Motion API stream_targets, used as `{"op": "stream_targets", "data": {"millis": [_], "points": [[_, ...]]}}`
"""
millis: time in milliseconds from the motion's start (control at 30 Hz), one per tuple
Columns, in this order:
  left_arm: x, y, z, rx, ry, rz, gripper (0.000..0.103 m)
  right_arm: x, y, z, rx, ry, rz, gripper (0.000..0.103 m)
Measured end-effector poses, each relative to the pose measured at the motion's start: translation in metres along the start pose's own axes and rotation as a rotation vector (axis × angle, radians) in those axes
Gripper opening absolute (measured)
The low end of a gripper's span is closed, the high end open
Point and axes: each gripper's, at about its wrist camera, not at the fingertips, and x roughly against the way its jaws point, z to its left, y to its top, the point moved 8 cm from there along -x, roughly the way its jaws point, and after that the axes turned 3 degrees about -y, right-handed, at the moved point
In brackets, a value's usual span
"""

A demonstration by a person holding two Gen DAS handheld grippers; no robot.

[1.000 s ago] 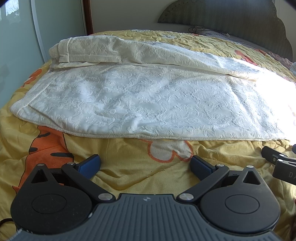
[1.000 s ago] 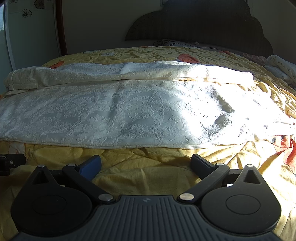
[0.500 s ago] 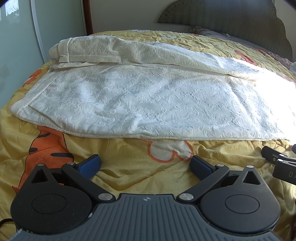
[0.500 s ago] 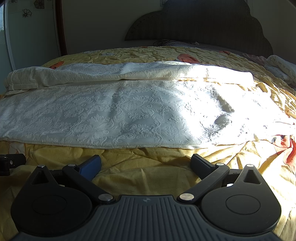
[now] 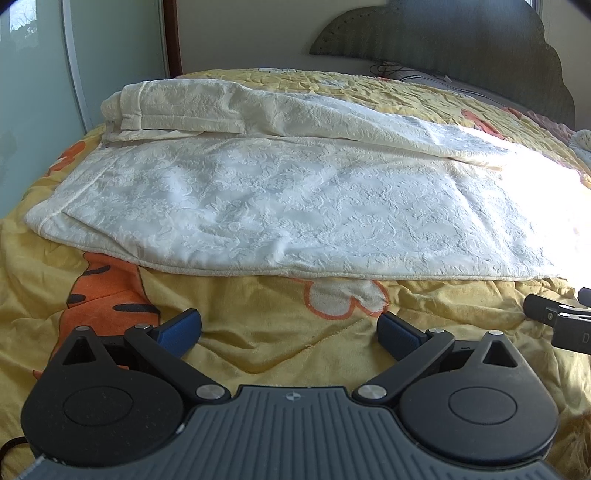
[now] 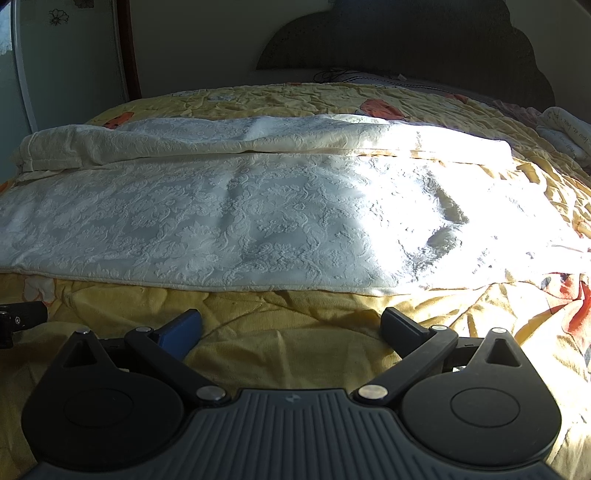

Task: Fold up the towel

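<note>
A home bedroom: quilted bed (image 5: 258,354) with scalloped headboard (image 5: 461,40).

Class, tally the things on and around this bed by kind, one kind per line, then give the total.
White towel: 1
Yellow bedspread: 1
Headboard: 1
Grippers, left gripper and right gripper: 2
Rolled cloth at the far right: 1
Total: 6

A bed is covered by a yellow quilt (image 5: 258,354) printed with orange figures — a dark scalloped headboard (image 6: 406,40) is set against a pale wall (image 5: 243,33). Strong sunlight is cast across the right side; a glass panel (image 5: 33,92) is seen at left.
</note>
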Motion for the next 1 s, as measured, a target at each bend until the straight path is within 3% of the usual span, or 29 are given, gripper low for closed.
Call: {"op": "stream_targets", "data": {"millis": [133, 333, 433, 500, 600, 700, 767, 833, 1000], "points": [[0.031, 0.026, 0.034, 0.004, 0.027, -0.117, 0.103, 0.034, 0.032, -0.028, 0.047, 0.016, -0.130, 0.103], [0.057, 0.126, 0.109, 0.020, 0.068, -0.436, 0.103, 0.036, 0.111, -0.058, 0.061, 0.089, -0.245, 0.103], [0.042, 0.183, 0.150, 0.086, 0.079, -0.479, 0.103, 0.027, 0.150, -0.063, -0.001, 0.145, -0.296, 0.103], [0.020, 0.215, 0.176, 0.141, 0.043, -0.447, 0.103, 0.020, 0.174, -0.056, -0.017, 0.237, -0.307, 0.103], [-0.038, 0.259, 0.225, 0.294, -0.075, -0.291, 0.102, 0.007, 0.204, -0.042, -0.015, 0.338, -0.315, 0.103], [-0.100, 0.283, 0.256, 0.444, -0.222, -0.123, 0.100, -0.010, 0.223, -0.025, 0.015, 0.357, -0.296, 0.103], [-0.146, 0.281, 0.271, 0.513, -0.315, 0.003, 0.098, -0.025, 0.229, -0.016, 0.035, 0.359, -0.278, 0.103], [-0.178, 0.283, 0.275, 0.532, -0.352, 0.086, 0.095, -0.040, 0.231, -0.005, 0.055, 0.365, -0.255, 0.103], [-0.217, 0.281, 0.262, 0.466, -0.423, 0.231, 0.093, -0.074, 0.227, 0.024, 0.118, 0.386, -0.207, 0.103]]}}
